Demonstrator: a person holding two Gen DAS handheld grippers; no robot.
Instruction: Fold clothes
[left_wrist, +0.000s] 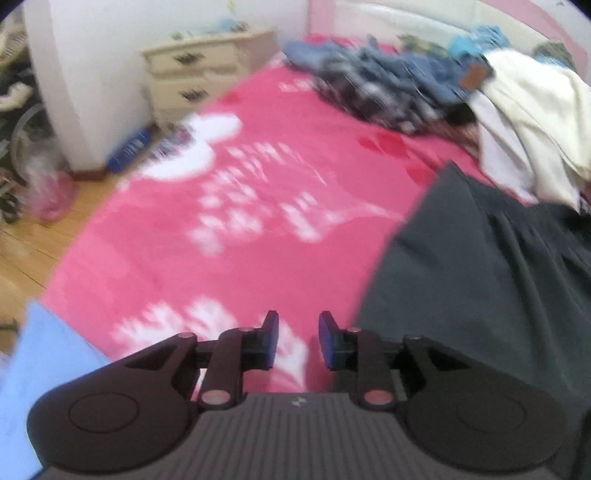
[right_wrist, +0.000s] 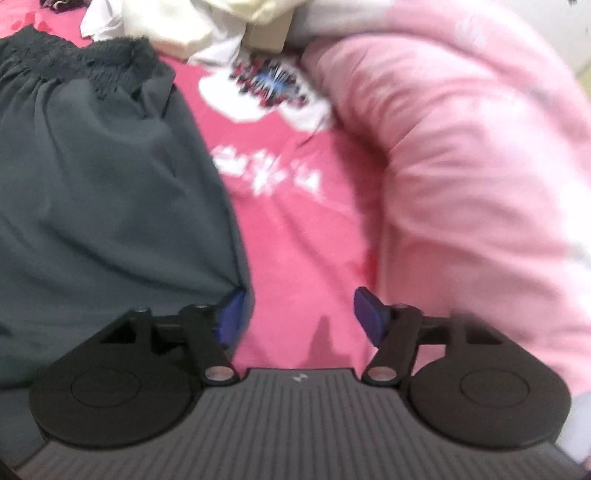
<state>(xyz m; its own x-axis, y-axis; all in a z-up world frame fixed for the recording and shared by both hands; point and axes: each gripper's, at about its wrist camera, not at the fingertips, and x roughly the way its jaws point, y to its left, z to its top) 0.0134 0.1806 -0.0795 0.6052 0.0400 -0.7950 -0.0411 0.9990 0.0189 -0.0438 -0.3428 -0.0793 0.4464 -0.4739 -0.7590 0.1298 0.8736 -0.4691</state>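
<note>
A dark grey garment (left_wrist: 480, 277) with a gathered waistband lies spread flat on the pink bedsheet (left_wrist: 221, 229). In the right wrist view the same grey garment (right_wrist: 92, 203) fills the left half. My left gripper (left_wrist: 300, 334) hovers just left of the garment's edge, open by a narrow gap with only sheet showing between the fingers. My right gripper (right_wrist: 300, 308) is open wide over bare sheet (right_wrist: 295, 240); its left fingertip (right_wrist: 232, 314) sits at the garment's right hem, and contact is unclear. Both views are blurred.
A heap of blue and patterned clothes (left_wrist: 388, 85) and a cream garment (left_wrist: 528, 110) lie at the bed's far end. A rolled pink quilt (right_wrist: 461, 166) borders the right. A light blue cloth (left_wrist: 40, 369) lies near left. A cream dresser (left_wrist: 207, 70) and wooden floor (left_wrist: 26, 243) lie beyond the bed.
</note>
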